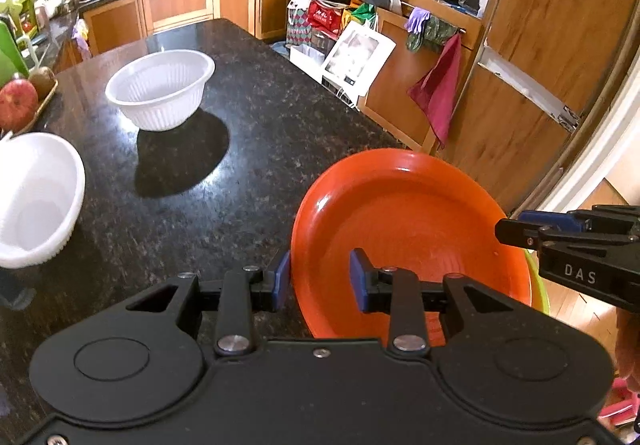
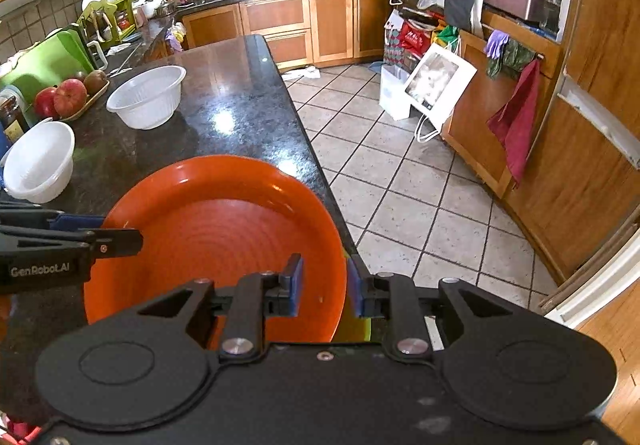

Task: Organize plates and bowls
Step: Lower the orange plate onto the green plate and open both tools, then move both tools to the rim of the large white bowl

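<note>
An orange plate (image 1: 412,213) (image 2: 216,221) lies at the counter's near right edge, on top of a yellow-green plate (image 1: 538,285) (image 2: 356,325) of which only a sliver shows. My left gripper (image 1: 320,277) straddles the orange plate's left rim, one pad outside and one inside, with a gap to the inner pad. At the opposite rim my right gripper (image 2: 325,287) straddles the plate the same way, its pads apart and not pressing. Each gripper's fingertip shows in the other's view. Two white ribbed bowls (image 1: 160,89) (image 1: 36,201) stand on the dark granite counter (image 1: 240,149).
A tray of apples and kiwis (image 2: 66,99) sits at the counter's left side, past the bowls (image 2: 146,97) (image 2: 40,161). The counter's right edge (image 2: 304,133) drops to a tiled floor (image 2: 400,185). Wooden cabinets with a hanging red cloth (image 2: 516,125) line the right.
</note>
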